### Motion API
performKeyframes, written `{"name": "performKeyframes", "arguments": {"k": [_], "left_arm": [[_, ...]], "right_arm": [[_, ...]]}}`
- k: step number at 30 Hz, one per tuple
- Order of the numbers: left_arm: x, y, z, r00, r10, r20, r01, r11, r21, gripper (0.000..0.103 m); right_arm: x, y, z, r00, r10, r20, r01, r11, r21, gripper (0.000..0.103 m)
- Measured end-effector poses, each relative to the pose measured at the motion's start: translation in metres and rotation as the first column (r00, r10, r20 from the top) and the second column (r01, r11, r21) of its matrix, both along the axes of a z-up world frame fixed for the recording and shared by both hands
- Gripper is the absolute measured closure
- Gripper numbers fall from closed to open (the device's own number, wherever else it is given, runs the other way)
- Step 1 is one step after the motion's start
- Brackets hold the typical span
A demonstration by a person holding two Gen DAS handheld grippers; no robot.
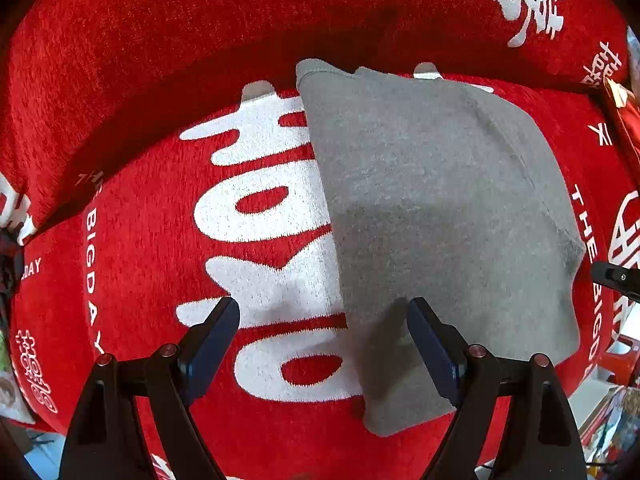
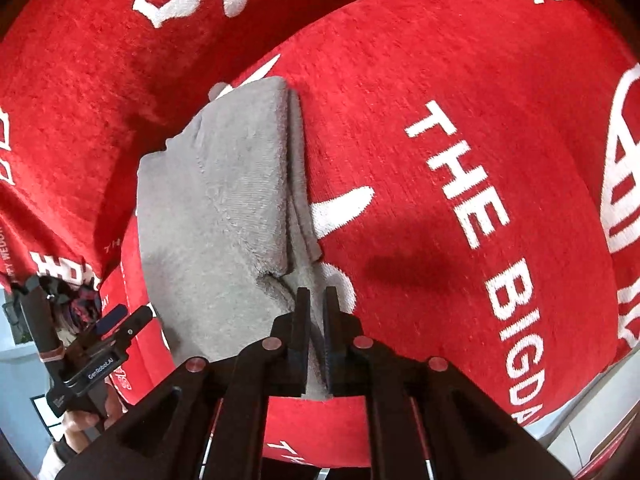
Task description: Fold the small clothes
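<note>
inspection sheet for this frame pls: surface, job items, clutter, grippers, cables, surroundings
surface: red plush cover with white lettering, draped over a cushioned seat and backrest.
job's things: one folded grey knit garment lying flat, layered edges visible in the right wrist view.
clutter: nothing seen on the cover.
grippers: left gripper open above the garment's edge, nothing between its fingers; right gripper nearly closed, a grey fabric edge between its fingers, grip not certain.
cables: nothing seen.
surroundings: floor and colourful items at the frame edges, too blurred to name.
</note>
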State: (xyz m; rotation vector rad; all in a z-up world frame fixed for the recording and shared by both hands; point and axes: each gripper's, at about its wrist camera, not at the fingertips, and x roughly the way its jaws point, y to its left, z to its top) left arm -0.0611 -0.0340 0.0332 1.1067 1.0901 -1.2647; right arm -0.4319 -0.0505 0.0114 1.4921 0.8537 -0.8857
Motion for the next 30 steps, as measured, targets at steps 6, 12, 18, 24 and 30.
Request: {"name": "performKeyframes", "arguments": {"k": [6, 12, 18, 24, 30], "left_arm": [[-0.002, -0.005, -0.001, 1.0, 0.021, 0.011, -0.021, 1.0, 0.0, 0.0], [-0.006, -0.012, -0.002, 0.999, -0.005, 0.039, 0.005, 1.0, -0.004, 0.0], [0.004, -0.023, -0.009, 1.0, 0.01, 0.008, -0.01, 0.999, 0.036, 0.0], [0.028, -0.033, -0.017, 0.988, 0.08, -0.132, -0.069, 0.994, 0.084, 0.0], [0.046, -0.05, -0.019, 0.946, 0.162, -0.28, -0.149, 0.987, 0.064, 0.0]], "right_arm": [[0.002, -0.006, 0.003, 1.0, 0.017, 0.018, -0.016, 1.0, -0.018, 0.059], [0.002, -0.013, 0.003, 0.999, 0.032, 0.017, -0.032, 0.999, -0.032, 0.041], [0.0, -0.023, 0.0, 0.999, 0.04, 0.007, -0.039, 0.998, -0.058, 0.035], [-0.004, -0.033, -0.011, 0.997, 0.07, 0.036, -0.067, 0.995, -0.07, 0.034], [-0.003, -0.046, -0.027, 0.986, 0.085, 0.144, -0.08, 0.996, -0.035, 0.034]]}}
